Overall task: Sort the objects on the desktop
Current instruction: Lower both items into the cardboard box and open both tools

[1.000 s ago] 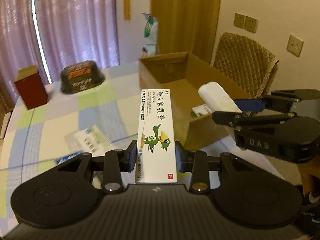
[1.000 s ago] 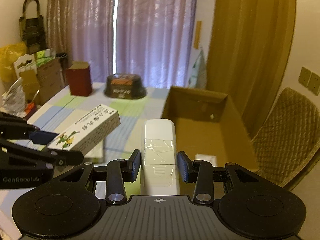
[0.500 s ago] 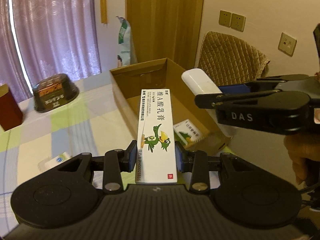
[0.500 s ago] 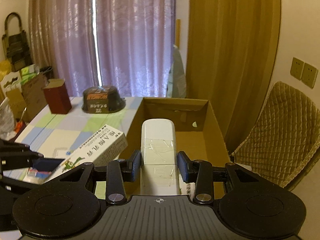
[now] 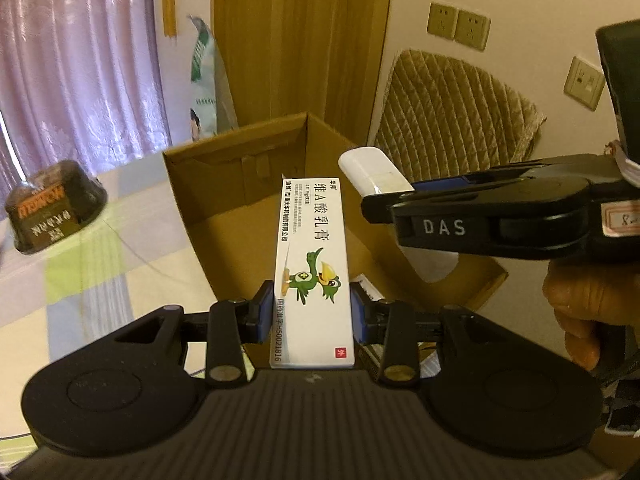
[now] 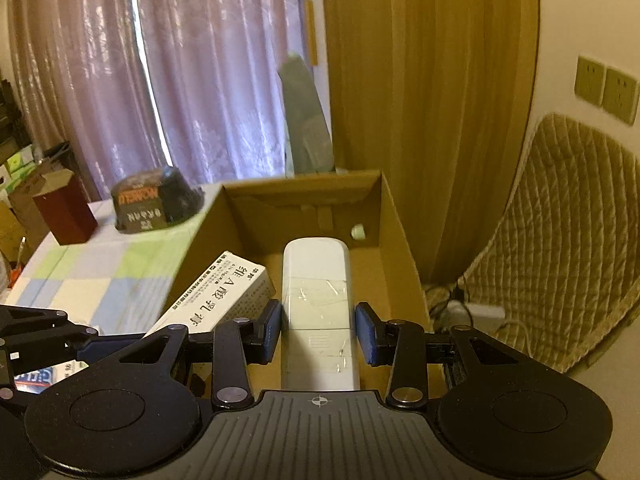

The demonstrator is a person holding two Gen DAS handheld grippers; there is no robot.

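Note:
My left gripper (image 5: 312,316) is shut on a long white medicine box (image 5: 314,264) printed with a green bird. It hangs over the open cardboard box (image 5: 240,184). To its right, my right gripper (image 5: 384,200) holds a white remote (image 5: 372,170) side-on, also above the box. In the right wrist view the right gripper (image 6: 319,332) is shut on the taped white remote (image 6: 316,280), which points into the cardboard box (image 6: 304,196). The medicine box (image 6: 216,300) and left gripper (image 6: 96,344) show at lower left.
A black bowl (image 6: 156,204) and a dark red box (image 6: 64,216) stand on the checked tablecloth (image 5: 80,280) to the left. A quilted chair (image 5: 452,112) stands right of the table. A hand (image 5: 576,304) grips the right tool. A small packet (image 5: 368,284) lies inside the cardboard box.
Both grippers have carried their objects rightward and forward, from beside the cardboard box to over its opening. Neither grip has changed.

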